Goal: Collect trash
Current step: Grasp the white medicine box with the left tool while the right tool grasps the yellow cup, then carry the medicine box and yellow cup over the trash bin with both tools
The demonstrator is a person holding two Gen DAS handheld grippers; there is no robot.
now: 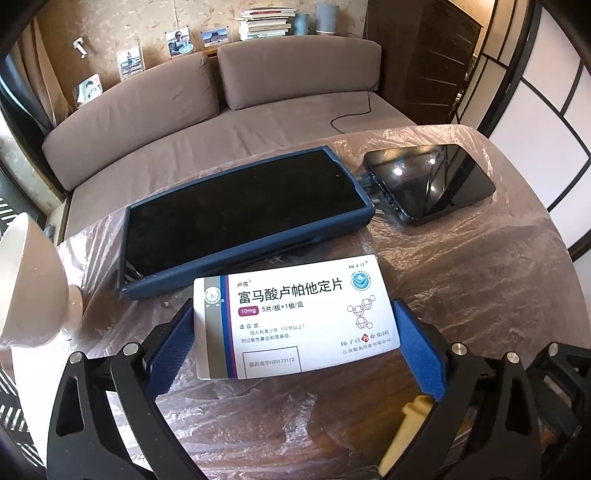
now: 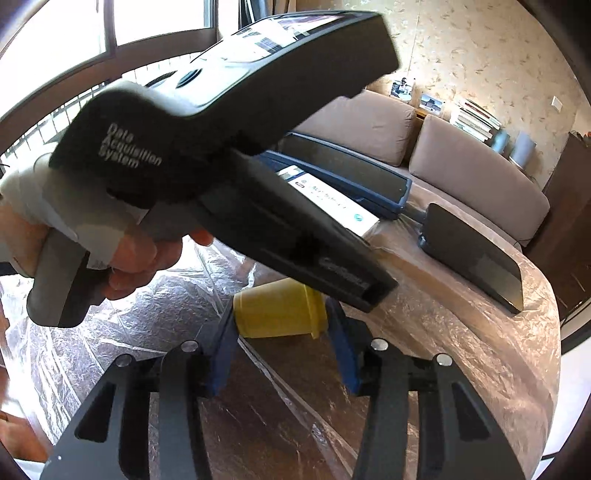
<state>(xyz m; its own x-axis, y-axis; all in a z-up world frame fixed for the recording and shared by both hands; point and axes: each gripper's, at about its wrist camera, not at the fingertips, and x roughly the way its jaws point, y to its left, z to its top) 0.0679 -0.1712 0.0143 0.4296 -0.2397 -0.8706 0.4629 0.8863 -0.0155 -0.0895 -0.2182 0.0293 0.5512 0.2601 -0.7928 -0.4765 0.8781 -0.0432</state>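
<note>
The left gripper (image 1: 295, 336) has a white medicine box (image 1: 295, 317) clamped between its blue fingers (image 1: 173, 354), one pad against each short end, the printed face turned up and the box held level just above the counter (image 1: 480, 280). Over on the other side, the right gripper (image 2: 280, 314) is closed on a small yellow cup (image 2: 277, 314) lying on its side, a blue finger (image 2: 225, 343) pressing each flank; the cup's rim points toward the right finger. A bit of that same yellow cup shows at the lower edge of the left wrist view, close beside the left gripper's right finger.

The counter is a round dark wooden top covered with a crinkled clear plastic sheet (image 1: 461, 236). Just beyond the medicine box lies a long dark panel in a blue case (image 1: 240, 218), and to its right, touching its end, a glossy black tablet-like device (image 1: 428, 181). At the far left edge stands a white bowl (image 1: 29, 288).

From the right wrist view, the person's hand (image 2: 122, 254) grips the grey handle of the left tool, whose black body reads "Data Acquisition System". Behind the counter runs a taupe sofa (image 1: 177, 125) with two back cushions, photos and stacked books (image 1: 266, 22) on the ledge above it.
</note>
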